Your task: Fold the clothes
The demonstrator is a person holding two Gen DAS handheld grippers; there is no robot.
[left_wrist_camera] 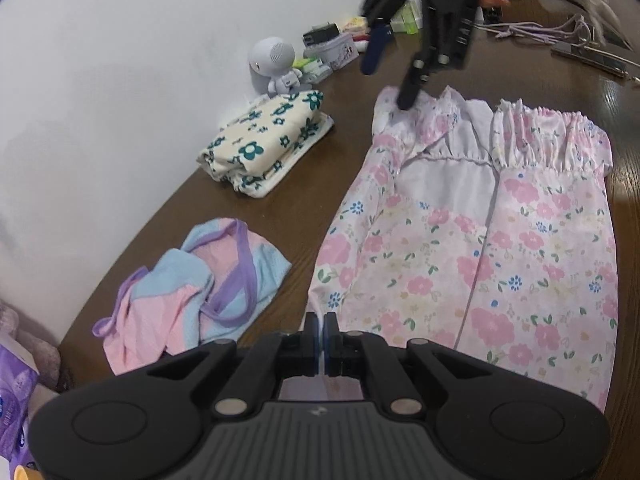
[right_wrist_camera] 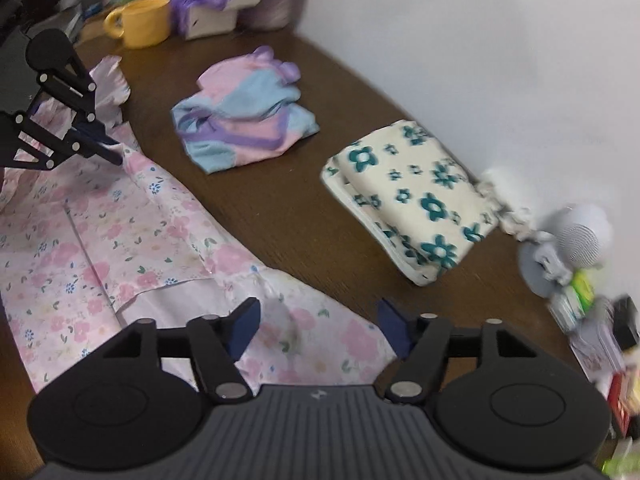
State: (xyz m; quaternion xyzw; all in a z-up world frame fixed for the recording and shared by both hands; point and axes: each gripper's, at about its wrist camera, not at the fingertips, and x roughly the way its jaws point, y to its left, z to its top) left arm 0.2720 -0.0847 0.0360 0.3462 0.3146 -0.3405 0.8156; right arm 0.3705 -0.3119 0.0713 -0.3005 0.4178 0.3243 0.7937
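Both wrist cameras are looking steeply down from close above the dark brown wooden surface (left_wrist_camera: 304, 184), facing each other from opposite ends, seemingly sharing the pink floral garment (left_wrist_camera: 500, 248).

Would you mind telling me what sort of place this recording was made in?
Most likely a room in a home: a brown wooden table against a white wall, with clothes laid out on it, a yellow mug and a small astronaut figurine among everyday clutter.
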